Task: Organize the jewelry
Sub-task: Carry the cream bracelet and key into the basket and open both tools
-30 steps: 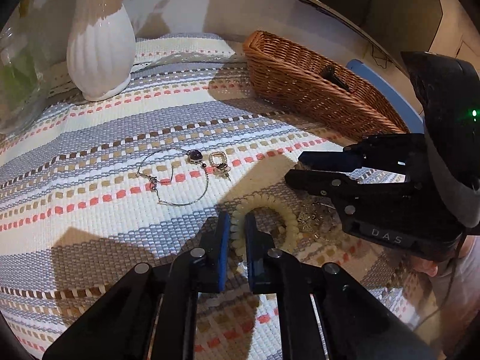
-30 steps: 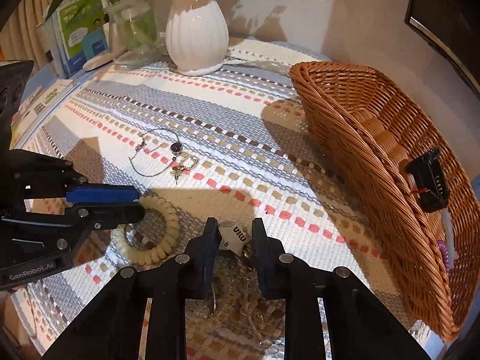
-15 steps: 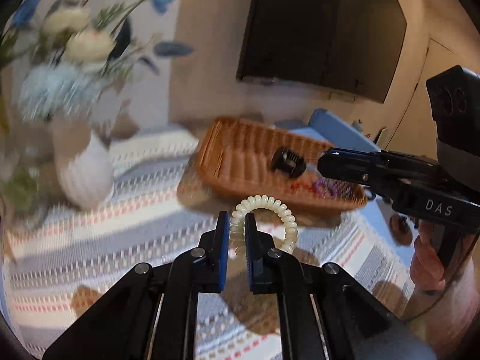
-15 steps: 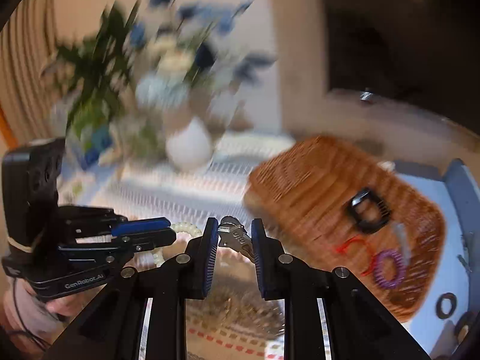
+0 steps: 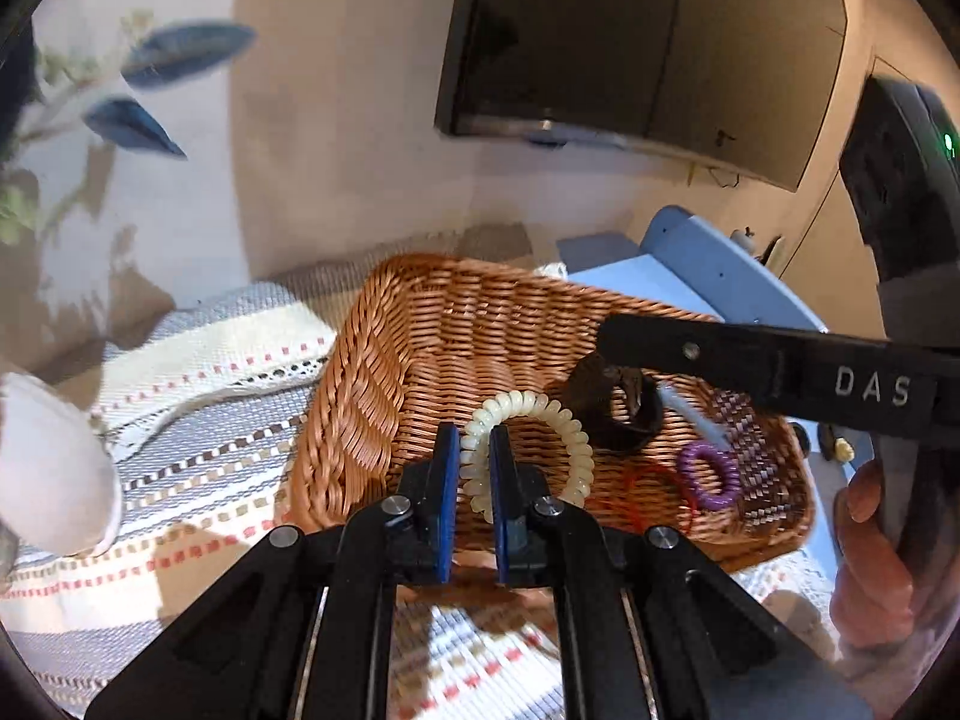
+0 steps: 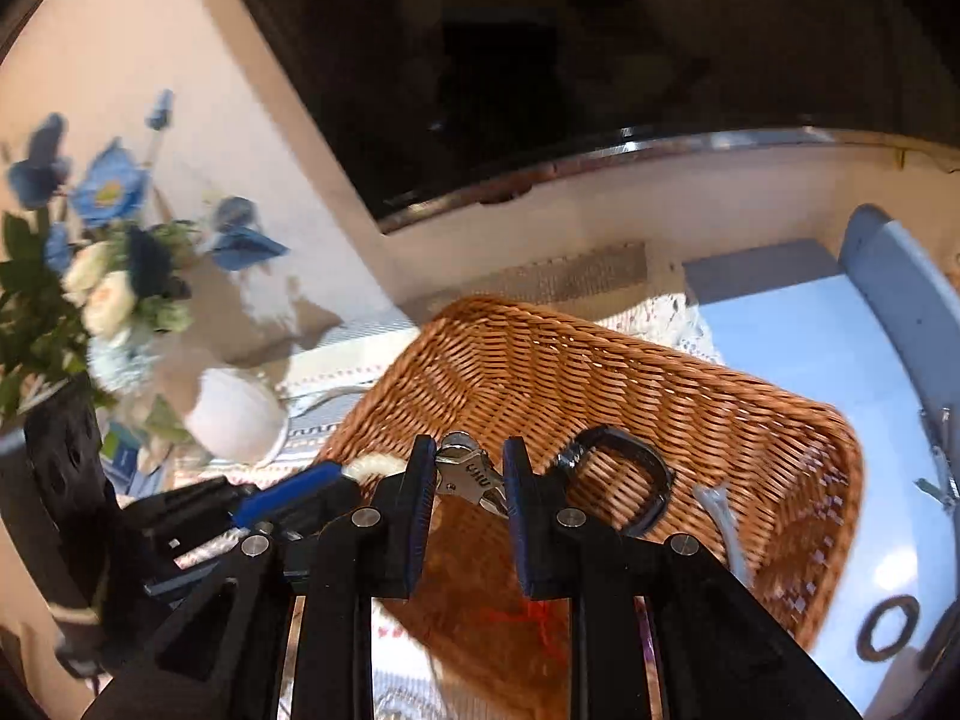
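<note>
My left gripper (image 5: 474, 456) is shut on a cream coil bracelet (image 5: 543, 414) and holds it above the wicker basket (image 5: 420, 360). My right gripper (image 6: 465, 480) is shut on a silver metal jewelry piece (image 6: 471, 474) over the same basket (image 6: 750, 414). In the basket lie a black ring-shaped piece (image 5: 624, 414), a purple coil tie (image 5: 711, 477), a red cord (image 5: 654, 480) and a pale clip (image 5: 690, 414). The right gripper's finger (image 5: 750, 354) reaches over the basket in the left wrist view. The left gripper (image 6: 288, 495) shows at lower left in the right wrist view.
A striped woven mat (image 5: 198, 420) covers the table. A white vase (image 6: 237, 420) with blue and white flowers (image 6: 108, 276) stands left of the basket. A dark screen (image 5: 630, 42) hangs on the wall behind. A blue-grey surface (image 6: 810, 348) lies right of the basket.
Both grippers have lifted their pieces off the mat and carried them right, from the table to above the basket. The camera views tilted up.
</note>
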The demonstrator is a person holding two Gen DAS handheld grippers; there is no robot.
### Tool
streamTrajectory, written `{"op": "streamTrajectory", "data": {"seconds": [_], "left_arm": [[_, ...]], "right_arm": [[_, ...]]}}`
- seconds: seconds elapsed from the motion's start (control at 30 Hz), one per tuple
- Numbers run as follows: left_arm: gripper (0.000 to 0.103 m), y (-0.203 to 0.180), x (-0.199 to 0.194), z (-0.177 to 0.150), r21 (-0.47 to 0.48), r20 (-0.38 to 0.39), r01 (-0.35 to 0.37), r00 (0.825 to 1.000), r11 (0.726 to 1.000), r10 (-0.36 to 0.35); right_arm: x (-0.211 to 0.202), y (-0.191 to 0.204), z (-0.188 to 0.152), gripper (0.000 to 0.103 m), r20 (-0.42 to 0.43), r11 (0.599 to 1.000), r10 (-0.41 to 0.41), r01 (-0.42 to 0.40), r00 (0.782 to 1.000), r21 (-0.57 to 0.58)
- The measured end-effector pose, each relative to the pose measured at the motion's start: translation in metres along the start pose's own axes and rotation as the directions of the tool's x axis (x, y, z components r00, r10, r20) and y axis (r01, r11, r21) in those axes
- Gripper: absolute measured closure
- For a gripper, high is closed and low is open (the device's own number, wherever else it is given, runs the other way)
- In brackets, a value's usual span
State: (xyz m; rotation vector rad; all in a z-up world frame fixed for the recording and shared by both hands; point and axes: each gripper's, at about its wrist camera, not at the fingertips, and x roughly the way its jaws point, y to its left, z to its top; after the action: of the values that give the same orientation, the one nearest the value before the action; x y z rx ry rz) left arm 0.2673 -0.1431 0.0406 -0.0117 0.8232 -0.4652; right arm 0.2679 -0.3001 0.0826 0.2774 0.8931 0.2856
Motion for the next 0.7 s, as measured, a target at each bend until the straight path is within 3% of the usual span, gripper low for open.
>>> {"op": "streamTrajectory", "data": {"seconds": [0.17,0.27,0.3,0.33,0.4,0.57,0.7], "left_arm": [[0.095,0.007,0.017,-0.004,0.002,-0.009,-0.030,0.999,1.000,0.030],[0.094,0.010,0.007,-0.002,0.004,0.046,-0.006,0.999,1.000,0.006],[0.087,0.012,0.000,-0.002,-0.004,0.064,0.008,0.998,1.000,-0.008],[0.065,0.014,-0.007,-0.003,-0.016,0.069,0.009,0.998,1.000,-0.008],[0.049,0.018,-0.021,-0.002,-0.032,0.092,-0.010,0.996,0.999,0.013],[0.049,0.029,-0.077,-0.017,-0.063,0.133,0.001,0.991,0.998,0.007],[0.049,0.044,-0.127,-0.052,-0.100,0.153,-0.014,0.988,0.995,0.029]], "right_arm": [[0.021,0.003,0.009,0.080,-0.009,0.999,-0.040,0.040,0.999,-0.003],[0.025,0.004,0.011,0.079,-0.014,0.999,-0.037,0.037,0.999,0.005],[0.025,0.005,0.011,0.079,-0.013,0.999,-0.033,0.033,0.999,0.004],[0.022,0.006,0.010,0.076,-0.005,1.000,-0.030,0.030,1.000,0.002],[0.014,0.008,0.007,0.074,0.006,1.000,-0.020,0.020,1.000,-0.006],[-0.018,0.021,-0.010,0.074,0.026,0.999,-0.004,0.006,1.000,-0.038],[-0.057,0.046,-0.040,0.074,0.062,0.993,0.014,-0.007,0.998,-0.114]]}}
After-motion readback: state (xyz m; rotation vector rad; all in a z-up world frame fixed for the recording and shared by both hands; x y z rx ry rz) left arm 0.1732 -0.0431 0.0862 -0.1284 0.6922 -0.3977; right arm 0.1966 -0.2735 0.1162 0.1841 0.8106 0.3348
